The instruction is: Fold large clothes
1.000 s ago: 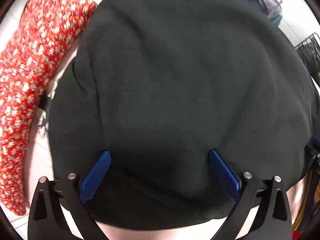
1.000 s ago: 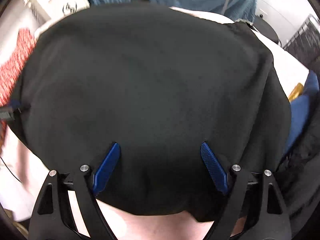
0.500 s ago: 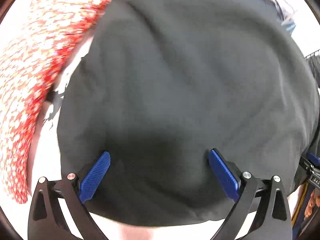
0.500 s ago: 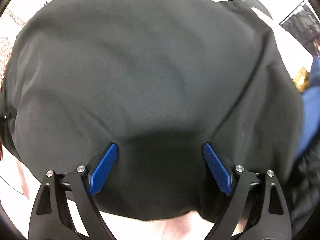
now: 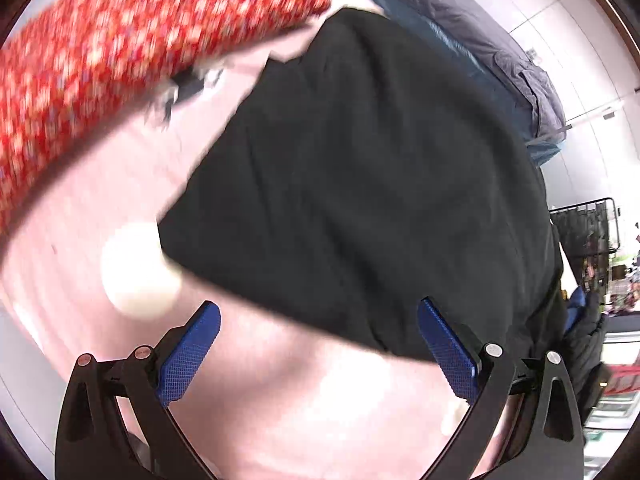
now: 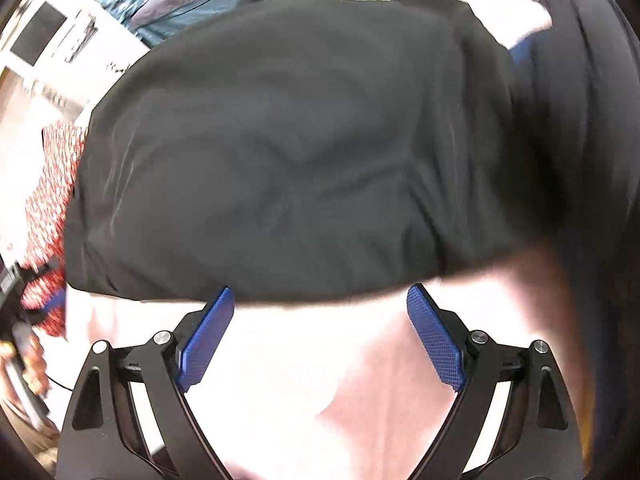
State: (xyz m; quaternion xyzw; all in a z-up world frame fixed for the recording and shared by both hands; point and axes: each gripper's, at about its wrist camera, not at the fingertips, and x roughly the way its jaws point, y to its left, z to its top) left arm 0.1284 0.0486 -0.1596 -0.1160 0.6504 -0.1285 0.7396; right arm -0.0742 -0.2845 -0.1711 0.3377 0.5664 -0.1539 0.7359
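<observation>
Black garment (image 5: 360, 184) lies folded on the pale pink desk (image 5: 320, 408), its near edge running just beyond the tips of both tools. In the left wrist view this edge slants from about 9 o'clock down toward 4 o'clock; in the right wrist view (image 6: 288, 160) it runs nearly level across the middle, with soft creases over the cloth.

Left tool (image 5: 318, 348) stands with its blue pads (image 5: 188, 356) spread wide, nothing between them, only the bare desk below. Right tool (image 6: 320, 332) is spread in the same way, its pads (image 6: 436, 344) close to the cloth edge; whether they touch it, I cannot tell.

Red patterned cloth (image 5: 120, 52) lies at 10 o'clock from the garment, near it but apart. Dark blue-grey bedding (image 5: 480, 40) is heaped behind at 1 o'clock. At 3 o'clock stands a black wire rack (image 5: 588, 236).
</observation>
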